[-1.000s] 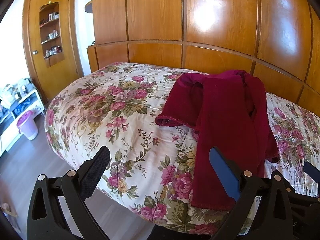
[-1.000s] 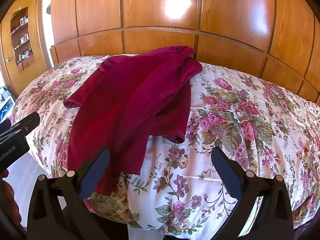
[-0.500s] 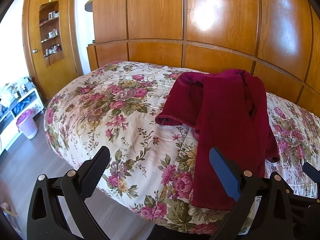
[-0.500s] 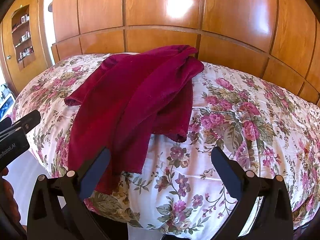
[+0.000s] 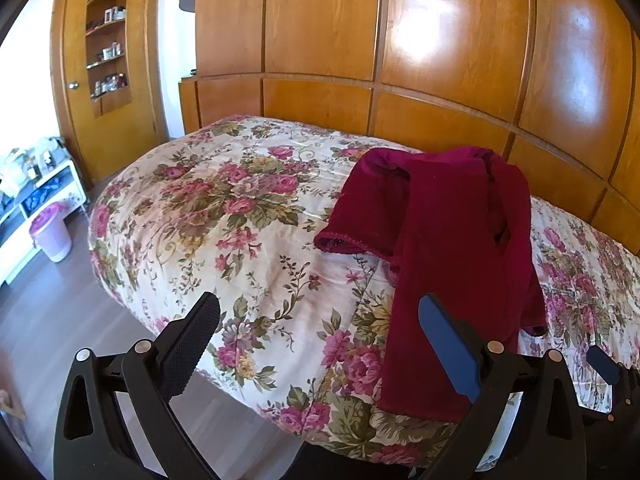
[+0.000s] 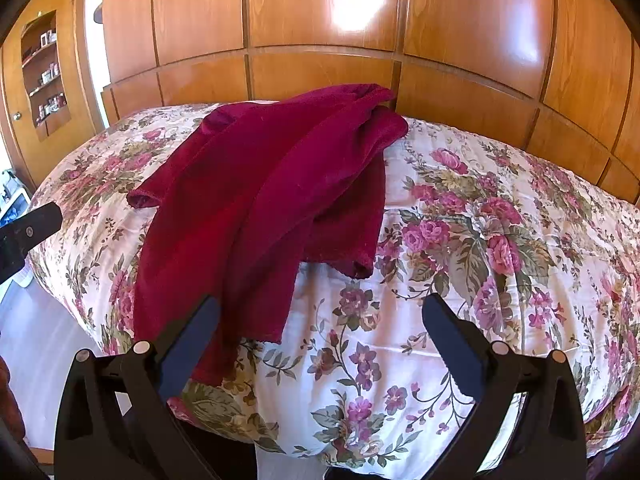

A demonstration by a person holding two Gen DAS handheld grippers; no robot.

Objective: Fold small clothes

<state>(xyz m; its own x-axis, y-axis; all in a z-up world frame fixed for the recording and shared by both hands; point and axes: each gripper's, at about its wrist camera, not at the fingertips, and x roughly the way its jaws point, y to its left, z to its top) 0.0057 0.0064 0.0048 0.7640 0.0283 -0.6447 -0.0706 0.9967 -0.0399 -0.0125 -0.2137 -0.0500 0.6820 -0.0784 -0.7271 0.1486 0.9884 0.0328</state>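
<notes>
Black plastic tongs frame both views: the left gripper [image 5: 318, 330] and the right gripper [image 6: 320, 330] each hold their two fingers spread wide apart, with nothing between them. The left one has a textured black pad on one finger and a smooth blue pad on the other. Over the last second almost nothing has changed; both tools have hung in nearly the same spot at the near edge of the bed, and the cloth has not shifted. That suggests folding has not begun and the first reach is yet to come. Just beyond the fingers lies the task's thing, a dark red garment [image 6: 272, 200], soft and velvety in look, with a stitched hem. It is rumpled and bunched near the headboard, one short sleeve poking out to the side, its long lower part trailing over the bed's front edge. Beneath it, a puffy quilted bedspread [image 5: 240, 220] in cream with pink roses and green leaves. Behind, glossy wooden wall panels [image 6: 320, 20] catch a bright glare. In the left view, a wooden door [image 5: 112, 80] with inset shelves and a pale bin [image 5: 52, 232] on a dark floor.
</notes>
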